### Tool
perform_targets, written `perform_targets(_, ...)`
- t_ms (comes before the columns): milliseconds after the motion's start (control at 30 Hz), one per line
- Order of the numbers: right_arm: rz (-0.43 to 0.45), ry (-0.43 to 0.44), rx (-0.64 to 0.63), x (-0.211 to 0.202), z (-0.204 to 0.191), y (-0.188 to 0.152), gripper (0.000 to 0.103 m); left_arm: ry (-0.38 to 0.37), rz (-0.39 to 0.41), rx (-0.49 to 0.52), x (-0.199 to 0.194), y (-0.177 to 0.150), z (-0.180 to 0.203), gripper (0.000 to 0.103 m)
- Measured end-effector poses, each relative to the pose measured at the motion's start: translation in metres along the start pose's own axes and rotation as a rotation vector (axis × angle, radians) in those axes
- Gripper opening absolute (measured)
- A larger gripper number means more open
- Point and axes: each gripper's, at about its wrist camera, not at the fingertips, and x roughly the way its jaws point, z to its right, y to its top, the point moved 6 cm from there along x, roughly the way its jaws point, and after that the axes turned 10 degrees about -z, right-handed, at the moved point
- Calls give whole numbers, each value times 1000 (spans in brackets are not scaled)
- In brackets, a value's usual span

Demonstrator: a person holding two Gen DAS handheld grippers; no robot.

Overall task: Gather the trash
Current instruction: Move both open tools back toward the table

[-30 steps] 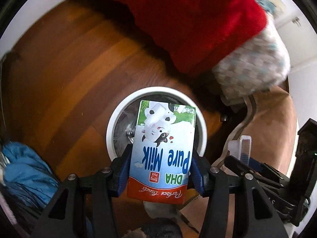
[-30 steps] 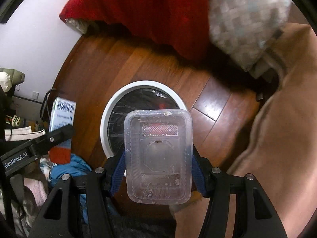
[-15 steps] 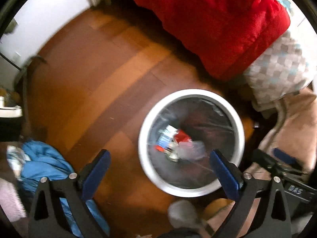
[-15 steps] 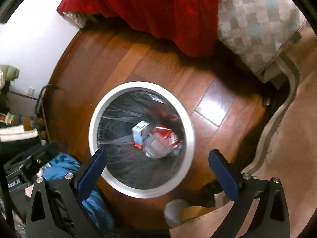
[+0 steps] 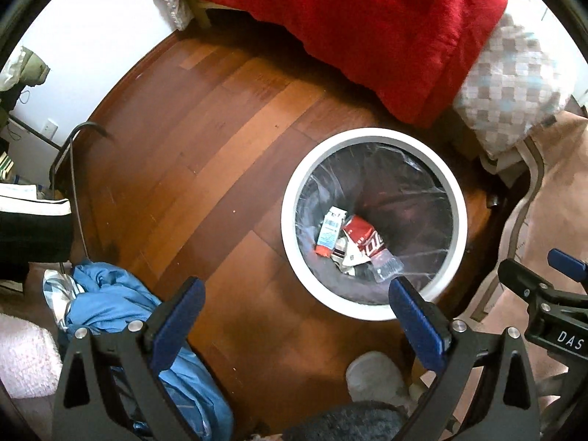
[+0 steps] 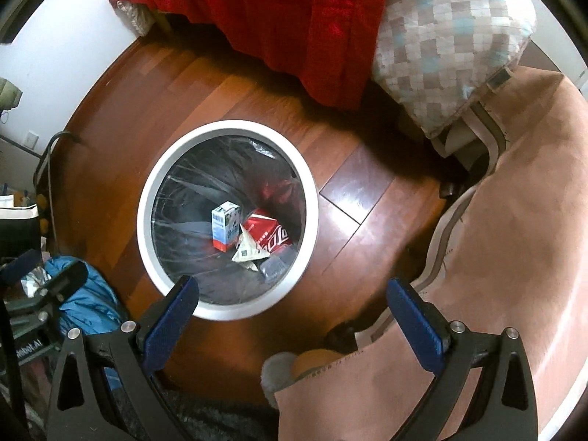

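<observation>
Left wrist view: the left gripper (image 5: pixel 296 316) hangs over the wood floor (image 5: pixel 205 169) just beside the white bin (image 5: pixel 457 198), jaws spread wide with nothing between them; down in the lined bin sit the milk carton (image 5: pixel 330 231), a red wrapper (image 5: pixel 364 239) and a clear tray (image 5: pixel 387 266); this view also catches the tip of the right gripper (image 5: pixel 551 279) at the right edge, plus a blue cloth (image 5: pixel 110 301) heaped under the near finger. Right wrist view: the right gripper (image 6: pixel 292 305) is just as wide open and empty, hovering near the bin's rim; here the carton stands more upright and you get the tan rug (image 6: pixel 514 239), the checked pillow (image 6: pixel 452 36) and the red blanket (image 6: pixel 294 11) much better. What could go wrong, I reckon: a low reach could snag the blue cloth; clipping the rim could tip the bin; the two grippers sit close enough to bump.
</observation>
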Motion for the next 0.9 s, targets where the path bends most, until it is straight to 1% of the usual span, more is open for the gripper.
perform_targets(167,37,3,-2,-27,-4,-15,103,-7,43,5,-24,-12,4,102)
perform_targets(400,111,0,-21,-77,-7,-40,103,-30,113,1,-64,-31,2,102)
perform_targets(600,177,39,-18,-122,-9,-68,103,-47,192,12,-109,-51,0,102)
perform_targets(700,220,77,-6,-150,-9,-84,103,-62,241,19,-137,-63,0,102)
perform_targets(767,254,120,10,-173,-5,-96,103,-65,271,21,-155,-71,3,102)
perform_targets(900,323,213,66,-215,11,-126,103,-26,337,42,-187,-85,20,102)
